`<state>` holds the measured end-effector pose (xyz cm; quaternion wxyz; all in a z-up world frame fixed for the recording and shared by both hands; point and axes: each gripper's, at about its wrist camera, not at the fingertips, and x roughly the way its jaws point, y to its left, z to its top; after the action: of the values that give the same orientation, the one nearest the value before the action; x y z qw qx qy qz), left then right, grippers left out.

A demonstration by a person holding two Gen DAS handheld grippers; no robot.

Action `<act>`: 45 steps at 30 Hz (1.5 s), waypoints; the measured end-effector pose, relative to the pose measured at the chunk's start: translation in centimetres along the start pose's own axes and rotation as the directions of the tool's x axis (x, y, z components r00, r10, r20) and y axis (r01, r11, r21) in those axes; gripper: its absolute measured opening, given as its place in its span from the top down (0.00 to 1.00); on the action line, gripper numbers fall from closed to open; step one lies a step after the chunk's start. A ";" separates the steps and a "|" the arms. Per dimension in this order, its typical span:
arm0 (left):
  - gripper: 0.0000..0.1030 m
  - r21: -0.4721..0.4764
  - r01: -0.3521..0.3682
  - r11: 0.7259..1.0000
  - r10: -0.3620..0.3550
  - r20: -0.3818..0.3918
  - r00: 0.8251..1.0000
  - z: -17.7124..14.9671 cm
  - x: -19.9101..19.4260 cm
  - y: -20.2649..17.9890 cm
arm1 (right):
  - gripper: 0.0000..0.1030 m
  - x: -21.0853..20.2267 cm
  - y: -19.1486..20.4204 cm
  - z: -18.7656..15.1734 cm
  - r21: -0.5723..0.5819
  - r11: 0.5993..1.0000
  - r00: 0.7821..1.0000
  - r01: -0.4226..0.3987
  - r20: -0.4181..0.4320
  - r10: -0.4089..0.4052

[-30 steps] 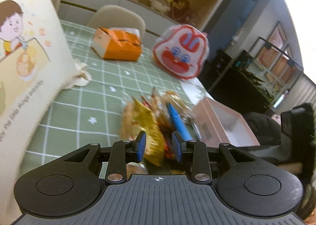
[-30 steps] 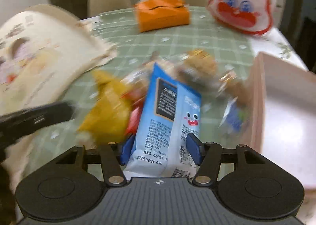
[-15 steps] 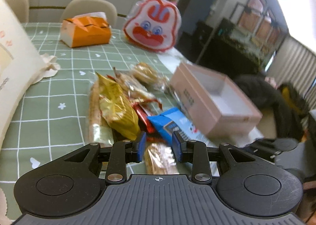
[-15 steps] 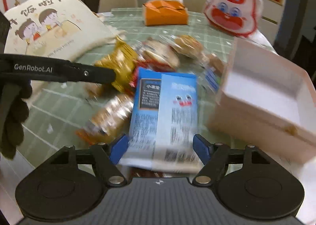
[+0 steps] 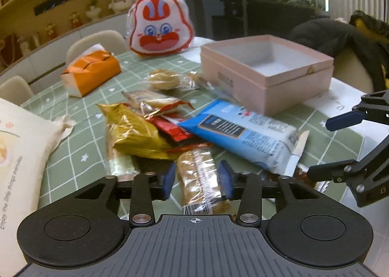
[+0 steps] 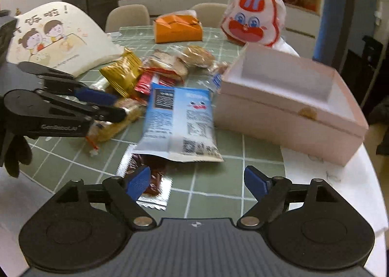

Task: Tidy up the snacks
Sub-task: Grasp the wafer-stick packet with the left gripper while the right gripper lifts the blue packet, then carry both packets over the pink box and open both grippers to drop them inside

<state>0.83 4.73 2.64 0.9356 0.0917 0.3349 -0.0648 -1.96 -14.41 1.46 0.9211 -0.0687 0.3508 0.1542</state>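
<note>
**Left tool straddles biscuit pack; right tool released and empty**

The green checked tabletop (image 5: 73, 145) carries an open, empty pink cardboard box (image 5: 267, 77) on the right-hand side, with loose snacks heaped just beside it.

The blue-and-white foil snack bag (image 6: 180, 116) lies flat between heap and box, well ahead of the right tool (image 6: 197, 182), whose jaws stand wide apart and hold nothing.

The clear-wrapped brown biscuit pack (image 5: 199, 177) lies nearest the left tool (image 5: 197, 179), its long axis running straight along the fingers. Both blue pads flank it closely; whether they actually clench it cannot be told. Judged from this, the left hand is better placed, and the box lies ahead and rightward.
</note>
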 end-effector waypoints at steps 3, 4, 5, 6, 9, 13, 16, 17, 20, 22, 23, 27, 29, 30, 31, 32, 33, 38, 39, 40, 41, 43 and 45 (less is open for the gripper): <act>0.53 -0.046 0.034 0.998 -0.035 -0.009 0.999 0.2 0.5 0.9 | 0.14 0.9 -0.7 -0.5 0.051 0.999 1.000 -0.011 -0.009 0.012; 0.52 -0.070 0.049 0.996 -0.050 -0.012 0.999 0.2 0.7 1.3 | 0.12 1.1 -0.9 -0.5 0.068 0.998 1.000 -0.015 -0.006 0.016; 0.49 -0.090 0.060 0.994 -0.061 -0.014 0.998 0.2 0.9 1.6 | 0.11 1.2 -1.1 -0.6 0.079 0.997 1.000 -0.019 -0.001 0.019; 0.48 -0.112 0.071 0.991 -0.073 -0.017 0.997 0.2 1.1 1.9 | 0.10 1.2 -1.2 -0.7 0.080 0.997 1.000 -0.019 0.004 0.019; 0.47 -0.147 0.089 0.985 -0.094 -0.032 0.995 0.0 1.9 2.2 | 0.08 1.3 -0.9 -1.1 0.073 0.997 1.000 -0.011 0.029 0.008; 0.60 -0.175 0.122 0.977 -0.126 -0.008 0.992 0.0 2.0 1.9 | 0.06 1.3 -1.1 -1.0 0.086 0.996 1.000 -0.020 0.026 0.018; 0.74 -0.217 0.181 0.959 -0.173 0.057 0.983 0.5 0.7 2.4 | 0.06 1.2 -1.3 -1.0 0.095 0.995 0.999 -0.026 0.028 0.024; 0.75 -0.231 0.187 0.955 -0.171 0.086 0.981 0.6 0.1 2.7 | 0.06 1.1 -1.3 -0.9 0.098 0.994 0.999 -0.037 0.031 0.034; 0.75 -0.288 0.197 0.937 -0.157 0.157 0.975 0.9 -1.5 3.9 | 0.06 0.4 -1.1 0.0 0.100 0.993 0.995 -0.067 0.079 0.060; 0.75 -0.320 0.209 0.924 -0.162 0.167 0.972 0.9 -1.7 4.7 | 0.06 0.1 -0.7 1.1 0.086 0.994 0.992 -0.072 0.114 0.062; 0.75 -0.331 0.212 0.920 -0.166 0.160 0.973 0.9 -1.6 4.9 | 0.06 0.4 -0.4 1.9 0.074 0.995 0.991 -0.072 0.122 0.062; 0.75 -0.343 0.200 0.918 -0.158 0.144 0.977 0.8 -1.3 5.2 | 0.06 3.2 0.6 4.4 0.069 0.996 0.996 -0.051 0.079 0.046; 0.75 -0.352 0.201 0.914 -0.156 0.154 0.976 0.9 -1.5 5.5 | 0.06 5.1 1.0 5.1 0.078 0.996 0.998 -0.053 0.040 0.050; 0.75 -0.356 0.202 0.912 -0.154 0.160 0.975 0.8 -1.6 5.7 | 0.06 5.9 1.2 5.3 0.080 0.995 0.998 -0.052 0.027 0.050; 0.75 -0.362 0.203 0.910 -0.152 0.164 0.975 0.8 -1.7 5.9 | 0.06 6.7 1.5 5.5 0.078 0.996 0.999 -0.048 0.013 0.047; 0.75 -0.367 0.204 0.908 -0.152 0.166 0.974 0.8 -1.7 6.0 | 0.06 7.4 1.8 5.6 0.075 0.997 0.999 -0.035 -0.001 0.036; 0.75 -0.373 0.206 0.905 -0.153 0.167 0.974 0.7 -1.7 6.2 | 0.06 8.2 2.0 5.7 0.074 0.997 0.999 -0.013 -0.028 0.015; 0.75 -0.383 0.217 0.898 -0.162 0.170 0.972 0.6 -1.7 6.3 | 0.21 7.6 3.1 6.0 0.041 0.999 0.997 0.018 -0.077 -0.015; 0.75 -0.377 0.224 0.899 -0.168 0.175 0.970 0.7 -1.8 6.1 | 0.21 6.7 3.0 5.8 0.047 0.999 0.997 -0.003 -0.072 0.006; 0.75 -0.369 0.232 0.900 -0.175 0.180 0.968 0.7 -2.0 5.9 | 0.22 5.4 3.0 5.4 0.044 0.999 0.998 -0.020 -0.053 0.022; 0.75 -0.359 0.242 0.902 -0.185 0.186 0.965 0.7 -2.2 5.6 | 0.22 4.1 3.0 5.0 0.031 0.999 0.999 -0.022 -0.037 0.023; 0.75 -0.343 0.273 0.899 -0.219 0.187 0.958 0.7 -2.3 5.1 | 0.22 1.5 3.0 4.0 0.004 1.000 1.000 -0.007 -0.005 0.008; 0.75 -0.335 0.339 0.879 -0.293 0.181 0.939 0.7 -2.1 4.4 | 0.22 -1.4 2.1 2.6 -0.011 1.000 1.000 -0.010 0.018 0.010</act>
<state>0.44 8.99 5.03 0.9322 -0.1419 0.2922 -0.1598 -2.03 -12.12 4.26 0.9231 -0.0706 0.3419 0.1613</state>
